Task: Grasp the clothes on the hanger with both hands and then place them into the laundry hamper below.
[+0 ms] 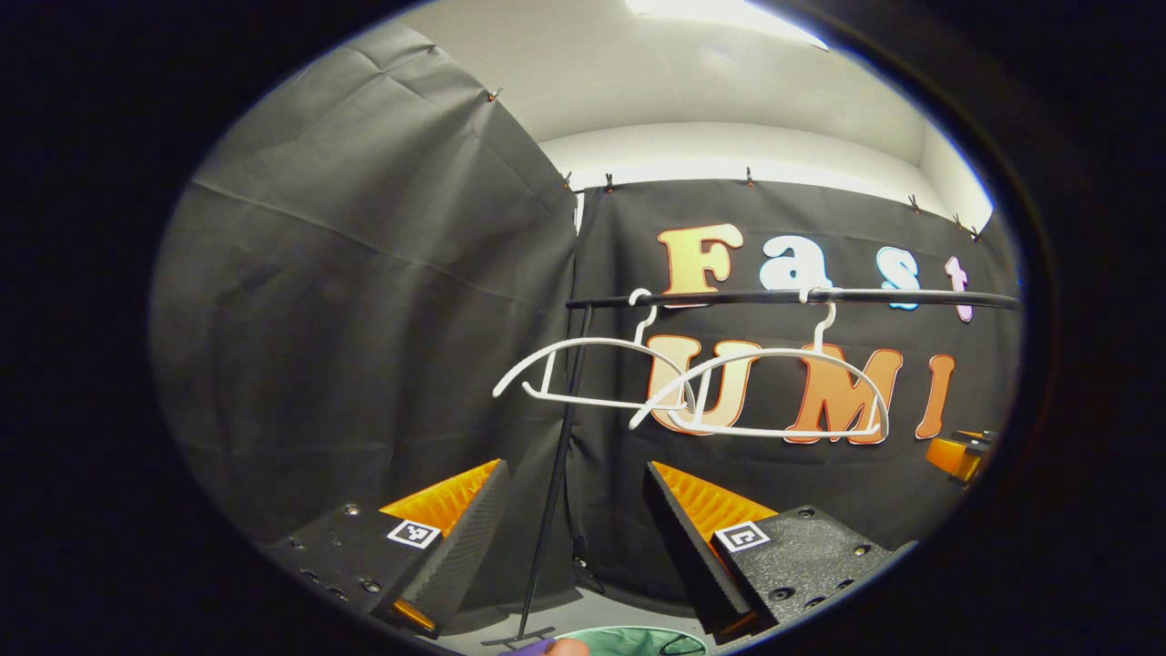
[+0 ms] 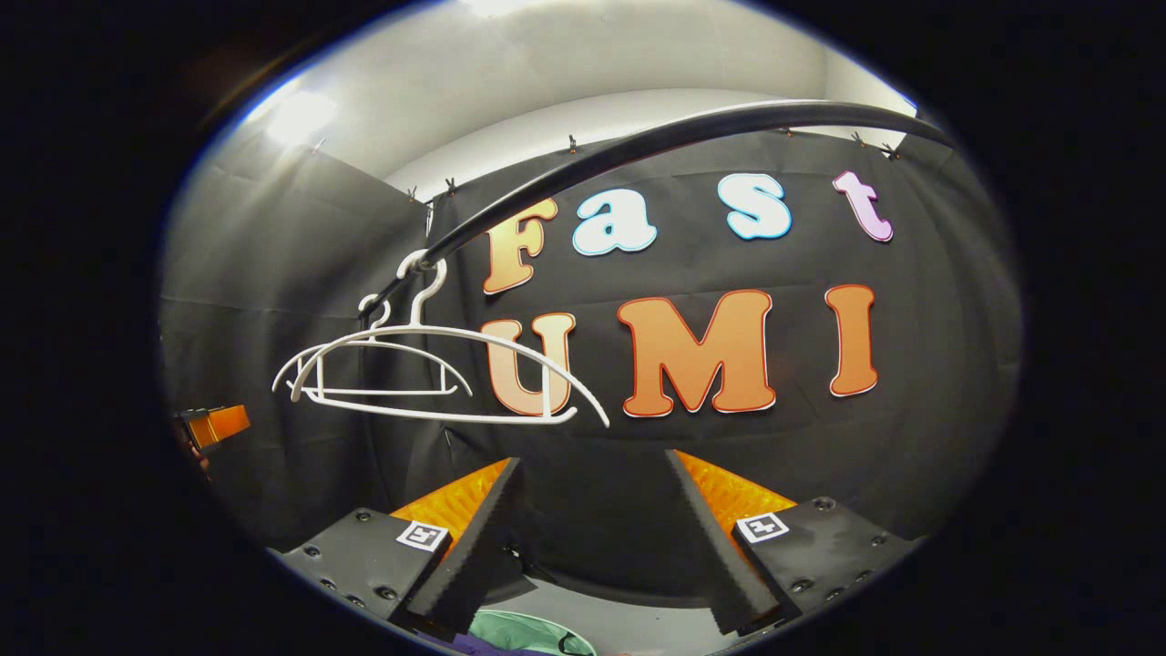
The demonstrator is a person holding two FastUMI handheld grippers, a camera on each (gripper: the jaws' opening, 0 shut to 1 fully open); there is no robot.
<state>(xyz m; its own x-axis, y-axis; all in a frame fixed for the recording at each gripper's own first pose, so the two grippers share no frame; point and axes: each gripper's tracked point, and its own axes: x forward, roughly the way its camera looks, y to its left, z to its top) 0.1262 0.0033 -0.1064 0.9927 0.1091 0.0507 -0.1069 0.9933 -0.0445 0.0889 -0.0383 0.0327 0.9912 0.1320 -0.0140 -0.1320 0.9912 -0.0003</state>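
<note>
You hold both grippers, left (image 1: 574, 538) and right (image 2: 592, 538), raised toward the bare hangers (image 1: 765, 392), fingers released, above the hamper (image 1: 638, 642).

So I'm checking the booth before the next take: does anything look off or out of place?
Two white hangers, left hanger and right hanger, hang bare on the black rail, no clothes on them. They overlap, slightly tilted. A green hamper sits below. Both hand-held grippers are open and empty. Nothing looks damaged.

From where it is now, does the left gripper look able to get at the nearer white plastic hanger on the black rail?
Probably yes. The left gripper is open and points up at the nearer white plastic hanger, which hangs bare on the black rail with nothing between them.
</note>
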